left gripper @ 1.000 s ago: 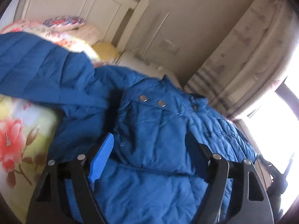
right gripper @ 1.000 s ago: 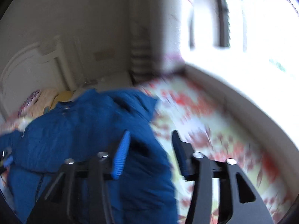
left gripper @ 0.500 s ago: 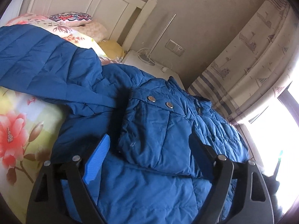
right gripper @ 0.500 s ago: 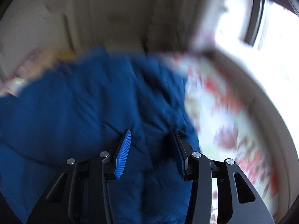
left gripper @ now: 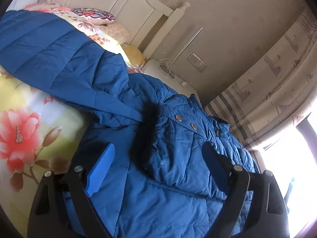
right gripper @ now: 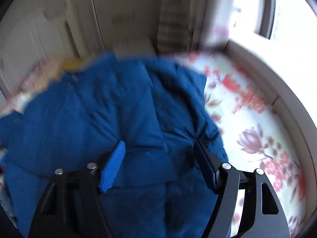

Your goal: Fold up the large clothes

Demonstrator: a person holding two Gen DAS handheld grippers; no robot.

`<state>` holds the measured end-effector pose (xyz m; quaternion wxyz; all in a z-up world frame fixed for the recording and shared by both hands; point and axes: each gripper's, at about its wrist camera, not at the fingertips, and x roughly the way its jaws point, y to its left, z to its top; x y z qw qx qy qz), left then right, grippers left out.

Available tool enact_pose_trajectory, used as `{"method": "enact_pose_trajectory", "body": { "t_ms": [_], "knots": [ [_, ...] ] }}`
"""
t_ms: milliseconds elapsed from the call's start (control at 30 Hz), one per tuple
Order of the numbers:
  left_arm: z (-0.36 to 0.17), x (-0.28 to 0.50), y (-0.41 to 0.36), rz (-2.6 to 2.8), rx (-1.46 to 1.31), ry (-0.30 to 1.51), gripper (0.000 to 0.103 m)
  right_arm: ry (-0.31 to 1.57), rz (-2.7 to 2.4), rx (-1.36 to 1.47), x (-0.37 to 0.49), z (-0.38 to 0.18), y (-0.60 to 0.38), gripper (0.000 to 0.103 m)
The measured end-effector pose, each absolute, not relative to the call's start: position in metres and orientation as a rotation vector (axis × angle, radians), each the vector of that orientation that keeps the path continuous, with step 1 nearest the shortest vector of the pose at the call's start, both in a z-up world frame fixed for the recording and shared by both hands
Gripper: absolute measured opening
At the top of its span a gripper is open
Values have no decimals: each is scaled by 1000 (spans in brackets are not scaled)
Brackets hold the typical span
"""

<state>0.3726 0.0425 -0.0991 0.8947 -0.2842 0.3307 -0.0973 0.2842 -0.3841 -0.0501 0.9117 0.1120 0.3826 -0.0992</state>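
**Right tongs let go over the coat**

The blue padded coat [left gripper: 174, 158] lies spread across the floral bed [left gripper: 23, 130], sleeve toward the headboard edge. Right tongs [right gripper: 160, 158], narrower a moment ago, are opening above its folds, gripping nothing; left tongs [left gripper: 158, 158] are spreading too, empty. A fresh grasp looks next.

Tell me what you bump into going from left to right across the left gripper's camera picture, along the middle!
Flowery bedsheet → blue jacket → striped curtain → bright window.
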Motion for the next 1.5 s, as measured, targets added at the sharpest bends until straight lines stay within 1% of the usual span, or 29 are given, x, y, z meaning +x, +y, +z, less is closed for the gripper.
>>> {"method": "enact_pose_trajectory", "body": {
  "t_ms": [33, 100, 200, 233, 300, 533, 633, 667, 700, 733, 767, 800, 833, 867, 933, 1000, 1033, 1067, 1100, 1133, 1167, 1233, 1300, 1333, 1367, 1433, 1500],
  "knots": [
    [-100, 373, 43, -200, -594, 688, 89, 750, -169, 222, 270, -41, -377, 69],
    [-101, 373, 44, -204, -598, 689, 89, 733, -101, 196, 244, -37, -357, 70],
    [-100, 373, 41, -208, -585, 686, 89, 784, -57, 114, 223, -49, -329, 70],
    [-99, 373, 40, -209, -579, 684, 89, 813, -78, 74, 221, -62, -325, 70],
    [-98, 372, 39, -210, -571, 676, 89, 866, -91, 97, 227, -83, -324, 71],
    [-86, 382, 39, -181, -570, 671, 88, 866, -67, 187, 223, -88, -340, 72],
    [-86, 404, 29, -178, -525, 731, 87, 863, -61, 201, 222, -90, -343, 72],
    [-89, 411, 25, -182, -496, 761, 84, 863, -59, 206, 226, -89, -345, 72],
    [-95, 420, 16, -204, -449, 813, 76, 863, -56, 213, 228, -89, -347, 72],
    [-104, 428, 3, -250, -392, 891, 46, 863, -53, 219, 229, -87, -345, 72],
    [-104, 428, -5, -246, -334, 910, 36, 863, -52, 224, 234, -86, -344, 72],
    [-99, 425, -8, -234, -295, 892, 26, 862, -49, 231, 233, -86, -345, 72],
    [-91, 419, -11, -225, -260, 859, 13, 860, -47, 236, 232, -86, -345, 72],
    [-77, 408, -9, -216, -248, 790, 10, 859, -46, 239, 232, -86, -345, 72],
    [-51, 383, -5, -211, -242, 661, 9, 858, -45, 243, 231, -86, -345, 72],
    [-23, 353, -9, -204, -188, 522, 9, 859, -44, 243, 232, -86, -345, 72],
    [-16, 345, -15, -175, -133, 497, 13, 858, -44, 243, 232, -86, -345, 72],
    [-16, 347, -21, -134, -77, 532, 21, 859, -44, 243, 232, -85, -345, 72],
    [-22, 354, -25, -116, -45, 603, 36, 858, -44, 243, 232, -85, -345, 72],
    [-32, 365, -26, -113, -35, 689, 65, 858, -45, 243, 232, -85, -345, 72],
    [-45, 373, -21, -84, -51, 749, 73, 858, -45, 242, 232, -85, -346, 72],
    [-54, 379, -13, -49, -82, 763, 73, 857, -46, 244, 231, -85, -347, 72],
    [-51, 375, 0, -85, -184, 733, 73, 857, -45, 244, 231, -85, -347, 72],
    [-46, 371, 5, -85, -218, 692, 75, 857, -46, 244, 231, -85, -347, 72],
    [-37, 363, 8, -83, -240, 627, 80, 859, -46, 242, 231, -85, -347, 72],
    [-29, 358, 2, -115, -222, 575, 85, 859, -46, 242, 231, -85, -347, 72],
    [-38, 372, -20, -131, -110, 665, 85, 858, -47, 242, 231, -85, -347, 72]
  ]
}}
